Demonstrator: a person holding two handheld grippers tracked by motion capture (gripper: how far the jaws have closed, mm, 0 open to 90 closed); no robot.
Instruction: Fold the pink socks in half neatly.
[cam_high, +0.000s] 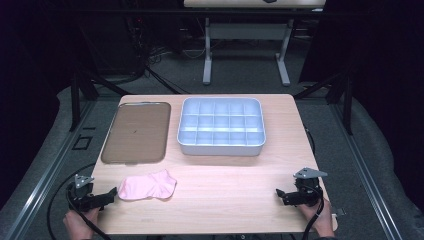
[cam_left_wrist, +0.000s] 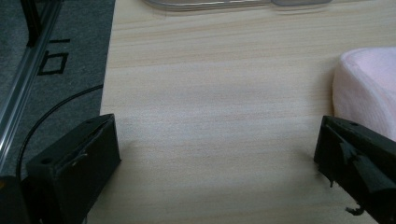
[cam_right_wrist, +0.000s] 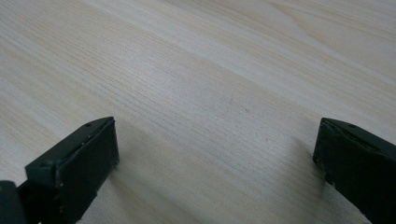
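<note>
Wooden table (cam_high: 225, 195), dark room beyond. Your pink sock (cam_high: 148, 186) lies flat at seven o'clock on the table, untouched, so the work looks unbegun. Your left gripper (cam_high: 109, 195) waits just beside its cuff, jaws spread wide, nothing between them. Your right gripper (cam_high: 281, 194), at five o'clock, is equally agape and well apart. Farther off: compartment tray (cam_high: 221, 146) at twelve, seemingly empty; brown tray (cam_high: 136, 132) at ten.
</note>
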